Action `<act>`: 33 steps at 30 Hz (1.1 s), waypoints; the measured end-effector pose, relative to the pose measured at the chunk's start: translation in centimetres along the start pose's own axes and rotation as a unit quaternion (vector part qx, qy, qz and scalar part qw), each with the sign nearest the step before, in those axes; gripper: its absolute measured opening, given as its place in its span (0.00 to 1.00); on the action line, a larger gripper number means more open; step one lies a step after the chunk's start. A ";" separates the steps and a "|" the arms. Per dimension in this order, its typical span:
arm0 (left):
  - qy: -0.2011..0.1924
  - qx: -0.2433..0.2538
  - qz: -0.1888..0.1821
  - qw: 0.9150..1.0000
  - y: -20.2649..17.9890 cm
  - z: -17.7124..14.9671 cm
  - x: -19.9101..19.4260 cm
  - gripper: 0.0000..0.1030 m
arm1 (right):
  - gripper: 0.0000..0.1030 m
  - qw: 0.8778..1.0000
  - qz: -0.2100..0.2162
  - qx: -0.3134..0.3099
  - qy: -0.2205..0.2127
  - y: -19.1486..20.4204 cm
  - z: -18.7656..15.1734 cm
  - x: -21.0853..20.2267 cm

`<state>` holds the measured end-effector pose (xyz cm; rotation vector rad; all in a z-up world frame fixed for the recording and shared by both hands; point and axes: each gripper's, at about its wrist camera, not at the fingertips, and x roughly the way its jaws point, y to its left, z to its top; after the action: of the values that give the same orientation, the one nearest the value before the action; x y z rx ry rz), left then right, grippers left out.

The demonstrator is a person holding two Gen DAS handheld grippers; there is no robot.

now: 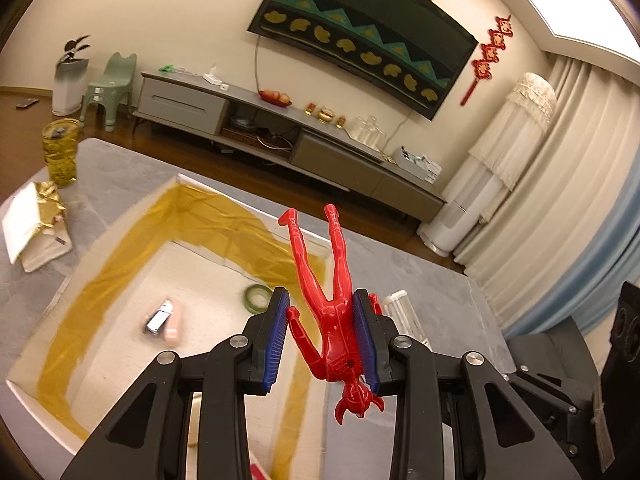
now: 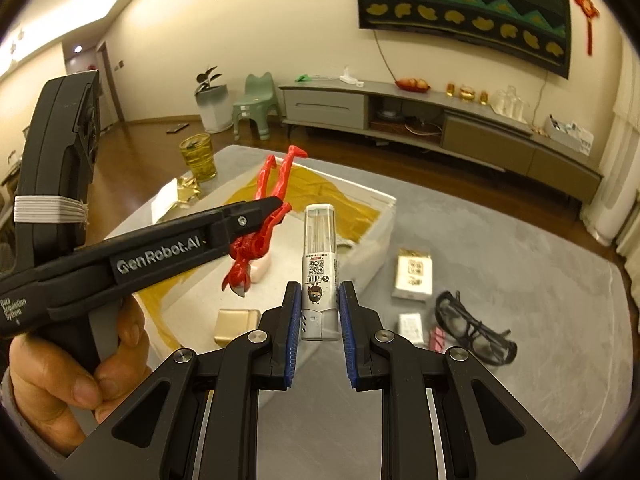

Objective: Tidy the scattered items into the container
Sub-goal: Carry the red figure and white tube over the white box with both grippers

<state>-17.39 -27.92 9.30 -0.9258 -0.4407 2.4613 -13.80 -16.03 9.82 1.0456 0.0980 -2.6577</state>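
Left wrist view
Left gripper: fingers closed on the red figure at its torso; only the right pad clearly presses it, and a small gap shows at the left pad.
Figure attitude: head down toward the camera, legs pointing up and away.
Position: held over the open container, a white box lined with gold foil, standing on the grey table.
Already in the box: a small stapler and a green tape roll on the floor of it.
Outside the box: a torn gold-and-white carton and a yellow glass, both near the far left corner.

Right wrist view
Right gripper: fingers part-way open, either side of a clear tube case; probably holding it at the base, though contact is hard to read from here.
Left gripper from the side: held in a hand, with the figure hanging over the box interior.
Still on the table: black glasses, a white-and-gold packet, a smaller white packet and a small pink item.

Risks
Figure: a one-sided grip could let it swing or slip out sideways; the long legs could catch the box rim.
Tube: tall and smooth, likely to tip or slide if the fingers close off-centre.
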 end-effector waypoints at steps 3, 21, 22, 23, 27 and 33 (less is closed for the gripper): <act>-0.010 -0.006 0.012 1.000 1.0 0.4 -0.6 0.33 | 0.20 1.000 0.002 -0.010 -0.001 1.3 0.9 0.4; -0.053 0.025 0.108 0.992 3.5 1.6 -2.6 0.33 | 0.20 0.999 0.023 -0.010 0.029 4.5 3.5 5.5; -0.054 0.027 0.113 0.992 3.5 1.6 -2.6 0.33 | 0.20 0.999 0.023 -0.010 0.031 4.5 3.5 5.8; -0.054 0.030 0.118 0.991 3.5 1.5 -2.6 0.33 | 0.20 0.999 0.023 -0.011 0.034 4.6 3.6 6.2; -0.046 0.032 0.134 0.989 4.0 1.5 -2.3 0.33 | 0.20 0.999 0.018 -0.014 0.046 4.7 3.6 7.5; -0.020 0.024 0.160 0.987 5.1 1.4 -1.1 0.33 | 0.20 0.998 0.015 -0.012 0.068 4.5 3.9 9.6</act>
<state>-19.21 -33.01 8.63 -0.9933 -0.2602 2.7696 -21.76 -23.29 6.33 1.2089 0.1411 -2.5506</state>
